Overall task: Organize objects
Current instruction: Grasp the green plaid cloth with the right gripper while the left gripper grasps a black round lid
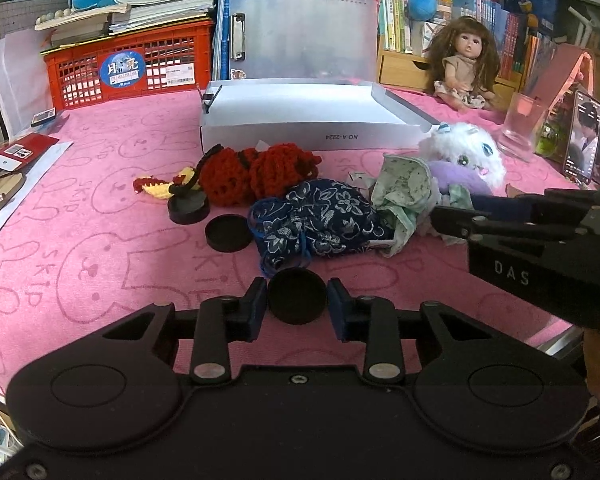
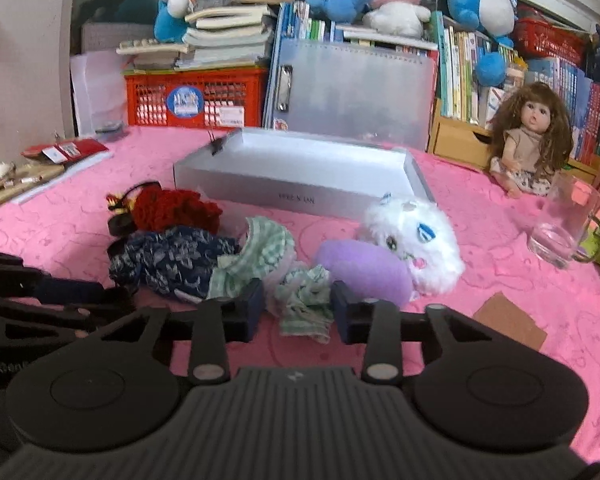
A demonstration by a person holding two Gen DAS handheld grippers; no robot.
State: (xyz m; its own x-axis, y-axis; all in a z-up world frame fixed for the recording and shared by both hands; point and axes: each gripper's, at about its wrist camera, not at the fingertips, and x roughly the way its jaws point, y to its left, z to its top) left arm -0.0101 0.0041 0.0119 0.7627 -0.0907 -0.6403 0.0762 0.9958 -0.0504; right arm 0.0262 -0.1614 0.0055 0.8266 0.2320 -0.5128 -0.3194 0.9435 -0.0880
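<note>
Black, rigid disc (image 1: 297, 297) sits pinched edgewise by left claw (image 1: 297, 305); right claw (image 2: 298, 305), three o'clock, pinches limp green cloth (image 2: 306, 300).

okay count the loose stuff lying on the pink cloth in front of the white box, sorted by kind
Black round caps: 3
Fabric pieces (blue floral, green): 2
Red crochet item: 1
Plush toys (white, purple): 2
Total: 8

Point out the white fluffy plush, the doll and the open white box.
white fluffy plush (image 2: 416, 236), right wrist view, its face.
doll (image 2: 530, 140), right wrist view, its chest.
open white box (image 1: 316, 136), left wrist view, front wall.
</note>
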